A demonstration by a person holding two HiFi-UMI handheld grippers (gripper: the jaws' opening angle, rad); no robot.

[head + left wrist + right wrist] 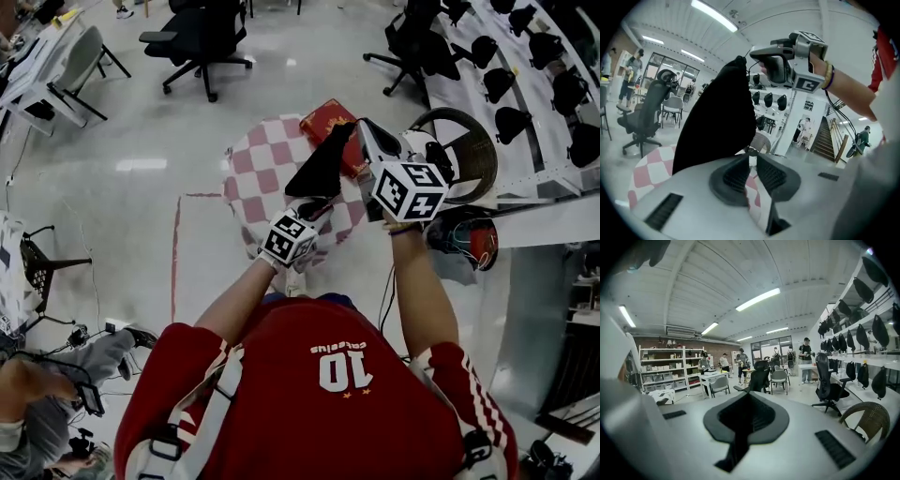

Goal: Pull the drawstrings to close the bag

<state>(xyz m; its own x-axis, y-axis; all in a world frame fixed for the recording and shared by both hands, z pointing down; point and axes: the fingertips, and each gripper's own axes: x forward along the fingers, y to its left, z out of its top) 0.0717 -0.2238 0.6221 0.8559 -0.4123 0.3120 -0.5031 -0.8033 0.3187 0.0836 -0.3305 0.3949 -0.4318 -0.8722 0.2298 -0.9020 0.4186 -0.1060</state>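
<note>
Drawstring bag, black fabric, held in the air between both grippers, slanting from its top corner down toward the person's chest. Below it: a red-and-white chequered cloth with a red box lying at its far edge. Right gripper: raised higher than the left, jaws fully together, tips meeting the bag's uppermost point as seen from the left gripper view; its own view shows only a dark slit between the pads. Left gripper: lower and closer to the person, jaws narrowed to a slim V whose tips pinch a small piece at the bag's lower edge, apparently the drawstring; the bag's body hangs just above and left of these tips. Surroundings: pale glossy floor, a round wicker chair just right of the right gripper, and a black office chair well beyond the cloth.
</note>
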